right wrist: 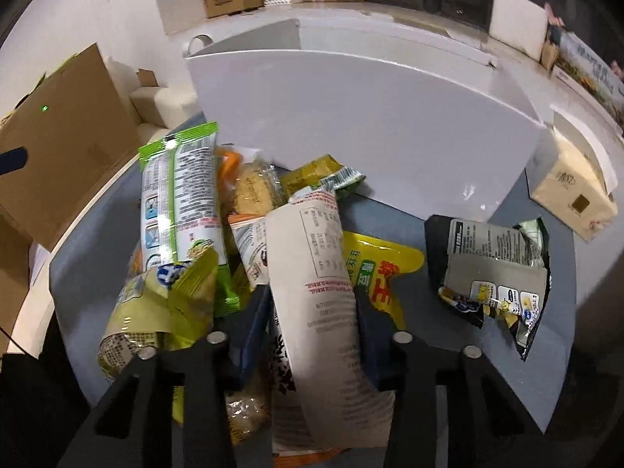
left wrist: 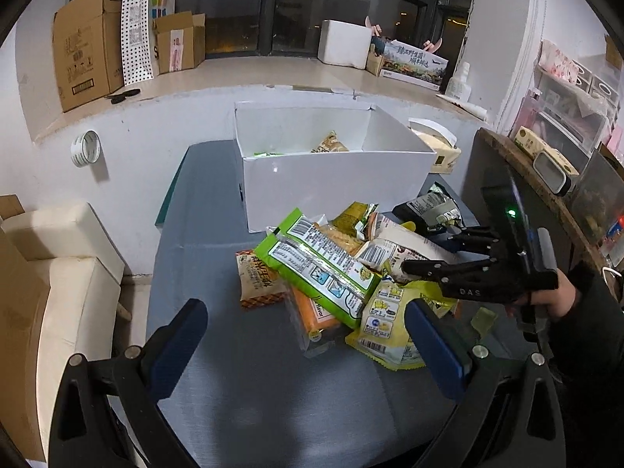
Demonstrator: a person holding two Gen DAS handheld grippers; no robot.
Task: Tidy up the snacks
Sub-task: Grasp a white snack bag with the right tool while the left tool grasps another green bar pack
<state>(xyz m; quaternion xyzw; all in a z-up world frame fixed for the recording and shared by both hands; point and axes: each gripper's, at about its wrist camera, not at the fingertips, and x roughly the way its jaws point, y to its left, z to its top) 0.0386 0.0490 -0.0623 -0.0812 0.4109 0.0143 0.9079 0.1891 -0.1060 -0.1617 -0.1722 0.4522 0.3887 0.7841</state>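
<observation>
A pile of snack packets lies on the grey table [left wrist: 234, 351] in front of a white box [left wrist: 335, 183] that holds a few snacks. A long green packet [left wrist: 319, 269] lies on top of the pile; it also shows in the right wrist view [right wrist: 179, 195]. My left gripper [left wrist: 308, 335] is open and empty, just short of the pile. My right gripper [right wrist: 312, 308] is shut on a beige packet [right wrist: 319, 273] in the middle of the pile. In the left wrist view my right gripper [left wrist: 425, 253] reaches in from the right.
A crumpled black packet [right wrist: 495, 269] lies apart at the right. A tissue box [right wrist: 573, 191] stands beside the white box [right wrist: 370, 124]. A cream sofa [left wrist: 58, 292] is left of the table. Cardboard boxes [left wrist: 89, 46] stand on the window ledge.
</observation>
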